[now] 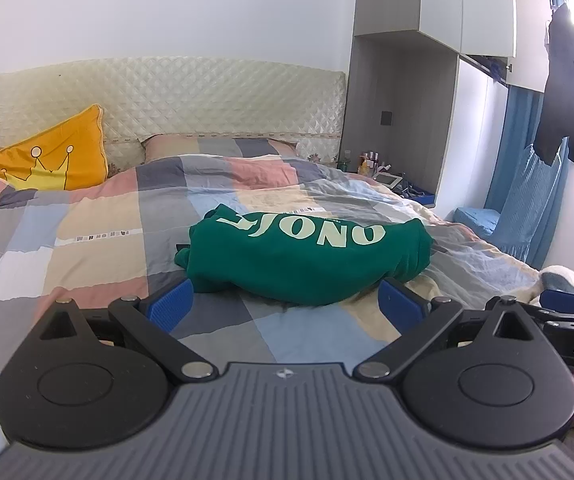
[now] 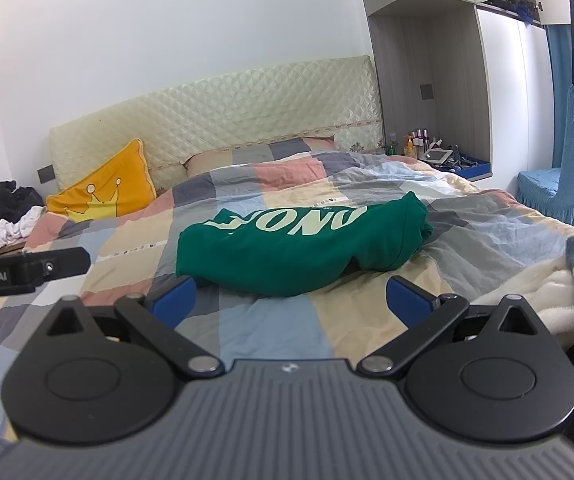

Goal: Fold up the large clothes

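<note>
One folded green sweatshirt on the bed, just ahead of both tongs. Left tongs and right tongs: spread wide, nothing gripped. One yellow pillow far left.

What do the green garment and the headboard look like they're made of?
Green garment: probably thick cotton-type knit, matte, with soft rounded folds and pale printed lettering. Headboard: cream quilted cover, likely satin or synthetic, with a slight sheen on its diamond stitching.
</note>
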Available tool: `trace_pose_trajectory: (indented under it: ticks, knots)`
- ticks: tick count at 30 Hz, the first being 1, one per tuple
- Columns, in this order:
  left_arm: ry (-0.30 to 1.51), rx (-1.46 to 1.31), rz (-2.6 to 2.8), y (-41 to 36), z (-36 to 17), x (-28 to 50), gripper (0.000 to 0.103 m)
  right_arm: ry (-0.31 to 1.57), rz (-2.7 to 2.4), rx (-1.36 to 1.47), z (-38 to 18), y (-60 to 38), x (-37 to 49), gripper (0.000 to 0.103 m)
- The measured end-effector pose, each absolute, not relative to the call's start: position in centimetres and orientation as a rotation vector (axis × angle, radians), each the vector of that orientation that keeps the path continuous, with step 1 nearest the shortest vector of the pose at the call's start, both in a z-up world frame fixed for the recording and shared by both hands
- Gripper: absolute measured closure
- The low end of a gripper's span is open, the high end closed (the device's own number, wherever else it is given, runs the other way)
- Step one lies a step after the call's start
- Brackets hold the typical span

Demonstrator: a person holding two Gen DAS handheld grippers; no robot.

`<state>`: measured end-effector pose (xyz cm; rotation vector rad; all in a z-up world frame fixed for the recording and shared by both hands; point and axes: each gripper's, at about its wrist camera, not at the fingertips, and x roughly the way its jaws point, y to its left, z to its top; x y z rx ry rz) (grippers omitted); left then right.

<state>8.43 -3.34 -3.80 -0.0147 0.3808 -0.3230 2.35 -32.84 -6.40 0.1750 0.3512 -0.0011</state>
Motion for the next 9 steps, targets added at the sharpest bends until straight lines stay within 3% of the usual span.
trace_pose_trajectory:
  ticks: [9]
  knots:
    - [0.384,0.003,-0.342,-3.12,-3.95,8.40,0.002,0.355,0.001,0.186,-6.47,-33.04,2.25,0.000]
